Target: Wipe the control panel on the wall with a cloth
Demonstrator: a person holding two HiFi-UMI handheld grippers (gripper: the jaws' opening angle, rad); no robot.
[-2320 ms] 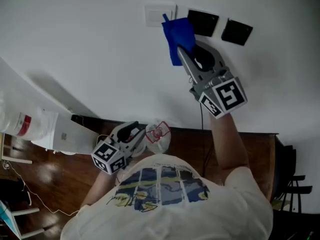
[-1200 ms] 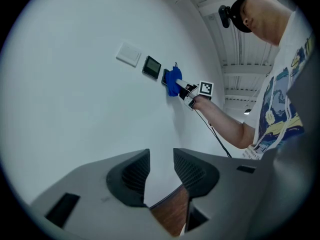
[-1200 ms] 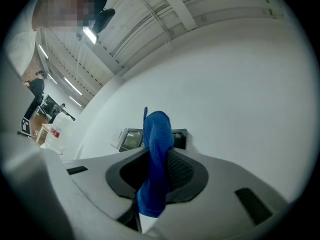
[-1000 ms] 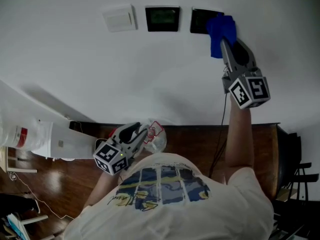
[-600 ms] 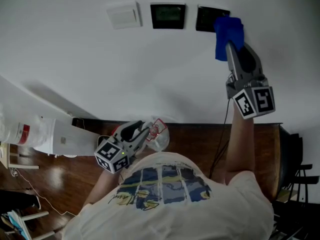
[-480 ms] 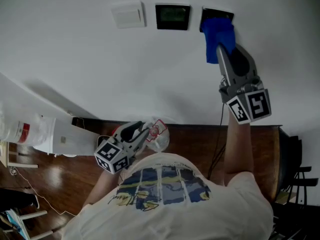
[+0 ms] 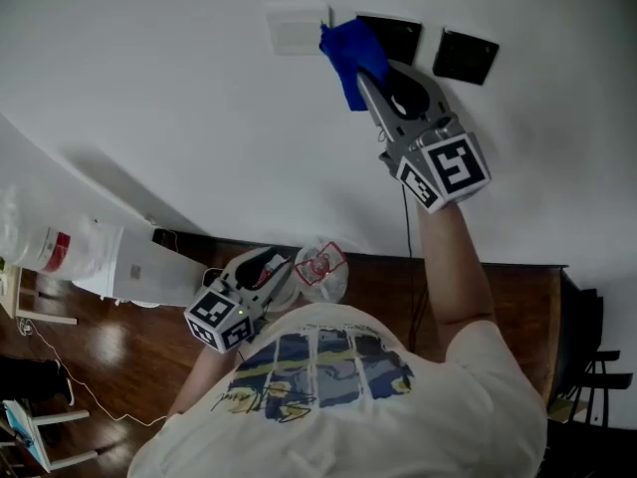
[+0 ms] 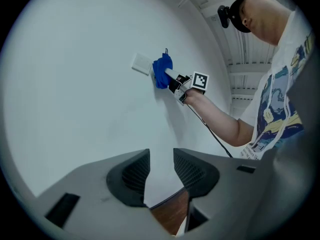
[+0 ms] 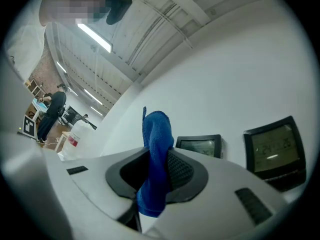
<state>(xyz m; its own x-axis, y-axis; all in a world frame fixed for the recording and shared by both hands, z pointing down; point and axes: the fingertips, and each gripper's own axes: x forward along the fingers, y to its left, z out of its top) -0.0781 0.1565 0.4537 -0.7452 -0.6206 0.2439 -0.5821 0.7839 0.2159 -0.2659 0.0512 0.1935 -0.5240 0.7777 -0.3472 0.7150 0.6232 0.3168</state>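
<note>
1. Right claw [image 7: 362, 76] state: jaws closed on the blue cloth [image 7: 350, 56]. The right gripper view shows the right claw [image 9: 155, 176] with the blue cloth [image 9: 156, 134] pinched between both ribbed pads, one end rising past the tips and the other hanging below them.
2. Right claw position: raised on an extended arm toward the wall [image 7: 179, 98], marker cube facing the head camera.
3. Cloth position: bunched at the claw tips against the wall, between the white plate [image 7: 297, 30] and the first dark panel [image 7: 396, 36], overlapping that panel's left edge. The left gripper view shows the blue cloth [image 8: 161, 73] just beside the white plate [image 8: 141, 64].
4. Panel layout (left to right in the head view): white plate, first dark panel, second dark panel [image 7: 466, 56]. The second dark panel is uncovered and apart from the cloth. In the right gripper view, the first dark panel [image 9: 200, 145] and second dark panel [image 9: 277, 149] both show faint lit displays.
5. Left claw [image 7: 279, 267] state: held low near the person's chest, jaws a narrow gap apart. The left gripper view shows the left claw [image 8: 160, 171] with nothing between the pads; only wall and wood show through the gap.
6. Black cable [image 7: 408, 237]: runs down the wall below the right claw.
</note>
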